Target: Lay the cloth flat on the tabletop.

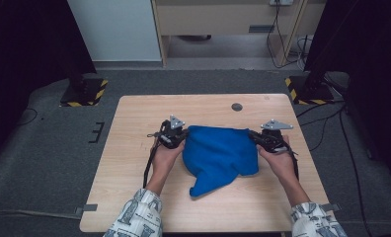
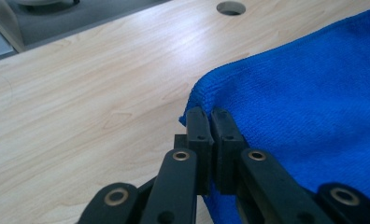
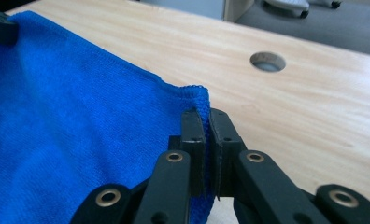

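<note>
Hands reach forward over the worktop [image 1: 134, 197], level and apart; left gripper [image 1: 181, 134] and right gripper [image 1: 253, 134] each pinch a cloth [image 1: 218, 153] corner, fingers pressed together.

A recording lab: a bare wooden table [image 1: 134, 207] on grey carpet, hazard-striped stand bases [image 1: 83, 92] (black curtains behind), cables [image 1: 327, 123] trailing across the floor.

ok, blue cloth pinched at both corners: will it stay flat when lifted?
Probably not: the blue cloth already sags and bunches between the left gripper and right gripper, so it looks floppy. Likely light. The napped weave should resist slipping.
</note>
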`<control>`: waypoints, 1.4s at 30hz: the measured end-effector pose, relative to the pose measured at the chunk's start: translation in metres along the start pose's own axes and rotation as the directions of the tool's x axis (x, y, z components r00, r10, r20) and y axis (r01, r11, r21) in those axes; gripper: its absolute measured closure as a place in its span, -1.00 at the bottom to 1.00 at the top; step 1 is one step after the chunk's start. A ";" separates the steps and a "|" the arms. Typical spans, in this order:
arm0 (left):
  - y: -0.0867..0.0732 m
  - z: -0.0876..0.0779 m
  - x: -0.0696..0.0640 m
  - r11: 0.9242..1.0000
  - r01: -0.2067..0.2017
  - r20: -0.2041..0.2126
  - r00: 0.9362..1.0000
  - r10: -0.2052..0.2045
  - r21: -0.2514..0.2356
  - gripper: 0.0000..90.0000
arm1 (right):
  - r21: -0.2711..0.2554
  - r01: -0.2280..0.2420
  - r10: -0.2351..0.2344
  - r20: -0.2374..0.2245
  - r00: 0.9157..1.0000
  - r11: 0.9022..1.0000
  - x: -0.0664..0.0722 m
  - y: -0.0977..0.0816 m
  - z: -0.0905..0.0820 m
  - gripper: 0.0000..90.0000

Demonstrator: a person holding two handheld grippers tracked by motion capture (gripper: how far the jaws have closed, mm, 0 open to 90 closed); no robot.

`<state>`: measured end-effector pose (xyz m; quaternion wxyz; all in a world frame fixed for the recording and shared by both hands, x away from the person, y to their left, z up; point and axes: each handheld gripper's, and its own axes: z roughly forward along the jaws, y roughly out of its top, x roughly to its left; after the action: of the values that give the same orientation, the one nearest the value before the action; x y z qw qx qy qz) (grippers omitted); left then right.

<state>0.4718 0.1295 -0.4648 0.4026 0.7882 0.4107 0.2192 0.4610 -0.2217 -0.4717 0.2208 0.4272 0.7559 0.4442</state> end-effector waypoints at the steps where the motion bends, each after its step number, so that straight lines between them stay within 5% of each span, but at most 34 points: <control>1: 0.002 -0.002 0.000 1.000 0.002 0.003 1.000 -0.002 -0.007 0.93 | -0.003 0.003 -0.003 0.000 1.000 1.000 -0.001 0.002 -0.002 0.91; 21: 0.027 -0.024 -0.001 0.996 -0.003 0.009 1.000 0.003 -0.091 0.93 | -0.092 0.018 -0.016 0.031 0.999 0.996 -0.001 0.033 -0.029 0.92; 42: 0.034 -0.035 0.000 0.991 0.002 0.003 1.000 -0.001 -0.137 0.93 | -0.119 0.032 -0.029 0.031 0.999 0.992 0.000 0.040 -0.041 0.92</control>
<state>0.4638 0.1345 -0.4168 0.4566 0.7588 0.3946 0.2452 0.4495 -0.2318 -0.4169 0.2639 0.4082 0.7310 0.4790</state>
